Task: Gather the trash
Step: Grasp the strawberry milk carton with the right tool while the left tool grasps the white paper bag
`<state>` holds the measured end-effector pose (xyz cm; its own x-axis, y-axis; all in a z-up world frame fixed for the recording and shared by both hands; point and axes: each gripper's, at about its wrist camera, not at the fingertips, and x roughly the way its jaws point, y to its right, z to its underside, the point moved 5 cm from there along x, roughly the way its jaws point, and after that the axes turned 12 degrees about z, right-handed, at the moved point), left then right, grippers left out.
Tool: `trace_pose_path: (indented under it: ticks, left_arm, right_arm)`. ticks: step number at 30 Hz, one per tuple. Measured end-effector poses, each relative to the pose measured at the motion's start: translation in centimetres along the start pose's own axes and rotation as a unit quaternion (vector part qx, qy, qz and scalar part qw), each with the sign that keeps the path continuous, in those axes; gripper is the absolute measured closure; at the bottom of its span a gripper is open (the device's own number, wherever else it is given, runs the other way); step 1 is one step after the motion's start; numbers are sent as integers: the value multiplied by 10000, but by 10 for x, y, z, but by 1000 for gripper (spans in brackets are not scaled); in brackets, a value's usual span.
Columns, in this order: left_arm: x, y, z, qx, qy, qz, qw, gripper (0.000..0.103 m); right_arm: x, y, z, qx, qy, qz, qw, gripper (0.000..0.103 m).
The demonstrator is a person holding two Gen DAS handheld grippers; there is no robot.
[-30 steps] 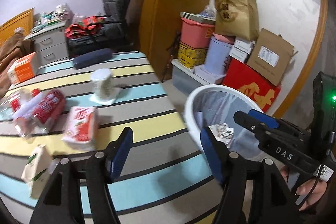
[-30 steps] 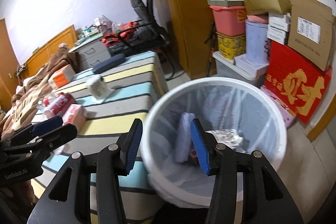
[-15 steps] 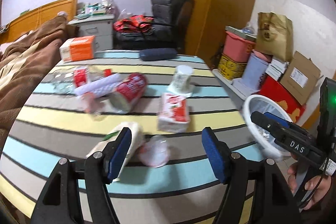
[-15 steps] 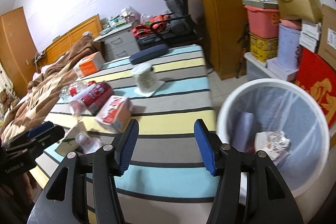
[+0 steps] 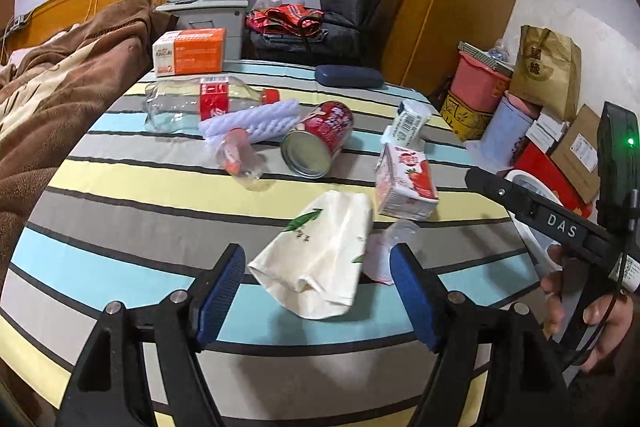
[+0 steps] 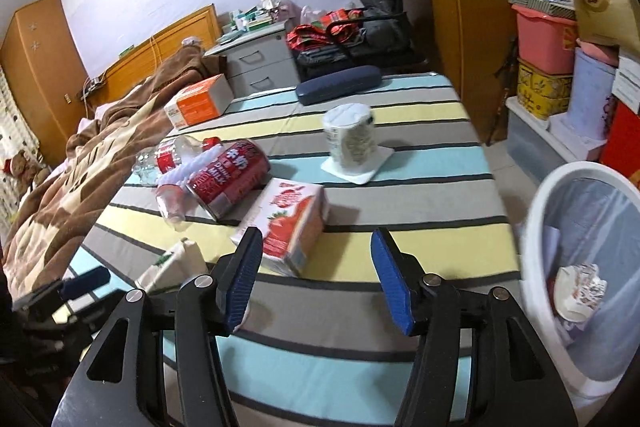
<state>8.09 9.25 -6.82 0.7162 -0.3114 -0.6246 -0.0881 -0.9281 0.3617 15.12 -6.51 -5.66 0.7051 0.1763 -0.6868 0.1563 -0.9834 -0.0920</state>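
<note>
Trash lies on a striped table: a white leaf-print pouch, a strawberry carton, a red can, a clear bottle, a crushed plastic cup. My left gripper hovers just short of the pouch, jaws opening, nothing between them. My right gripper hangs above the table beside the strawberry carton, jaws opening and empty. The white bin to the right holds crumpled paper.
An orange box, a dark glasses case and a white cup on a coaster stand farther back. A brown blanket covers the bed at left. Boxes and tubs are stacked by the wall behind the bin.
Both grippers swung left from the bin to over the table and opened wider. The pouch now lies just ahead of my left gripper; the carton sits by my right one.
</note>
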Motion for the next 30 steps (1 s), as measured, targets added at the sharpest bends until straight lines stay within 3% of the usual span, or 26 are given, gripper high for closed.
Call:
trace_pose_path:
  ticks: [14,24,30]
  left_arm:
    - [25,-15,-1,68,-389,381,9985,23]
    - [53,-21,-4,207,-802,263,9962,22]
    - [59,-25,-9,227,-795,214,9963,22]
  right_arm:
    - [28,-15,-8,72,-339,-161,9993,37]
    - [47,-30,-9,-249,-672,-66,9974,36]
    - [54,-26,-9,-349,-851,111,9957,36]
